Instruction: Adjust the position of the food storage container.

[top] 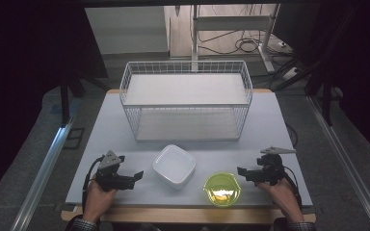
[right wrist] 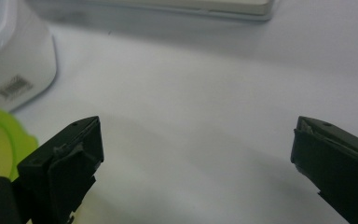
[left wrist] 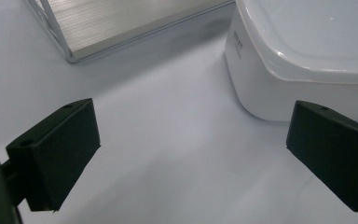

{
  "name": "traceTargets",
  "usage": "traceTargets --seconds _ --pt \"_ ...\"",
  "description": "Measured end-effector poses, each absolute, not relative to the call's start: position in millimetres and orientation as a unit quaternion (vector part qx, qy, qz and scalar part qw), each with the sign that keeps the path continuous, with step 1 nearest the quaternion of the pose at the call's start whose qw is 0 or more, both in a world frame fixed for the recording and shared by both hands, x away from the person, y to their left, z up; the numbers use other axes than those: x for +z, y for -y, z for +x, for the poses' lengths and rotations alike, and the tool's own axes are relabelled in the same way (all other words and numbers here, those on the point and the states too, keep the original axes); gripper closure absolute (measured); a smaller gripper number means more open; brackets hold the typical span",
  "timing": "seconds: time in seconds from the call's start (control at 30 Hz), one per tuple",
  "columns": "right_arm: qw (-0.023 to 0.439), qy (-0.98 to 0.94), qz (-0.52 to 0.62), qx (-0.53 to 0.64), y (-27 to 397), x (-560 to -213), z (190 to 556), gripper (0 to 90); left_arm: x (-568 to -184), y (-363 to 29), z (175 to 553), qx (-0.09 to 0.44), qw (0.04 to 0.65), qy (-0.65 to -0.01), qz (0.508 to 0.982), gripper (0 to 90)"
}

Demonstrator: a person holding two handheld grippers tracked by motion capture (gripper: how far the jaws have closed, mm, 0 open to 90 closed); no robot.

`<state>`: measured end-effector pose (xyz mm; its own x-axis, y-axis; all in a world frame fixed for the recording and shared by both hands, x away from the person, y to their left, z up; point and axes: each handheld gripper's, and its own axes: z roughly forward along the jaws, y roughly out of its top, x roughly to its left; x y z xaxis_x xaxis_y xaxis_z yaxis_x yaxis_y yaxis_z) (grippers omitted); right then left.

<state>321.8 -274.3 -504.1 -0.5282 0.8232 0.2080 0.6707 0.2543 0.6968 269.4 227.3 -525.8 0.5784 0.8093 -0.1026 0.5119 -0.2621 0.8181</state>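
On the bench (top: pixel 125 125) before me, a wire basket (top: pixel 186 98) stands at the back; a square dish (top: pixel 174 165) sits in front of it, a bowl (top: pixel 222 189) just right and nearer. My left claw (top: pixel 136 177) flanks the dish, my right claw (top: pixel 241 172) the bowl.

White table (top: pixel 115 125): wire basket (top: pixel 186 98), white bowl (top: pixel 174 166), green bowl (top: pixel 221 189).

The white square container (left wrist: pixel 261 88) bears a small line of grey print on its side wall, seen in the left gripper view, and a barcode-like label (right wrist: pixel 13 87) in the right gripper view; both are too blurred to read.
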Motion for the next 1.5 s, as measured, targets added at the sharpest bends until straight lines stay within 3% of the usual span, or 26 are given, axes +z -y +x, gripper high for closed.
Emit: traceTargets --seconds 0.13,0.53,0.57,0.8,0.9,0.97,1.03,1.1,1.13,1.17,1.2,1.5 --pt "0.111 -0.8 0.46 0.369 269 -505 321 3.6 -525 -226 269 0.171 0.434 -0.422 0.778 2.5" --pt "0.134 -0.812 0.452 0.343 265 -500 319 22.7 -526 -223 271 0.159 0.433 -0.416 0.784 3.3" --pt "0.133 -0.814 0.449 0.343 265 -499 319 28.5 -526 -223 272 0.157 0.434 -0.416 0.784 3.4" --pt "0.142 -0.82 0.433 0.347 262 -491 315 42.9 -526 -224 273 0.155 0.435 -0.419 0.781 3.8" --pt "0.153 -0.823 0.418 0.354 260 -484 310 56.1 -525 -225 272 0.152 0.441 -0.423 0.777 3.9" --pt "0.151 -0.823 0.414 0.359 259 -482 309 58.8 -525 -225 272 0.151 0.441 -0.424 0.777 4.1" --pt "0.155 -0.824 0.403 0.367 256 -476 305 70.6 -525 -225 273 0.152 0.437 -0.423 0.779 4.2" --pt "0.157 -0.825 0.398 0.37 255 -473 304 75.1 -526 -225 273 0.152 0.436 -0.423 0.779 4.2" --pt "0.158 -0.826 0.388 0.378 252 -468 300 84.3 -526 -225 273 0.152 0.436 -0.423 0.78 4.3" --pt "0.158 -0.826 0.388 0.378 252 -468 300 84.3 -526 -225 272 0.153 0.435 -0.423 0.78 4.3" --pt "0.154 -0.828 0.376 0.386 247 -463 295 89.9 -526 -225 273 0.152 0.435 -0.424 0.78 4.3" --pt "0.109 -0.855 0.326 0.39 209 -458 275 90.0 -527 -226 274 0.149 0.431 -0.427 0.781 4.4"
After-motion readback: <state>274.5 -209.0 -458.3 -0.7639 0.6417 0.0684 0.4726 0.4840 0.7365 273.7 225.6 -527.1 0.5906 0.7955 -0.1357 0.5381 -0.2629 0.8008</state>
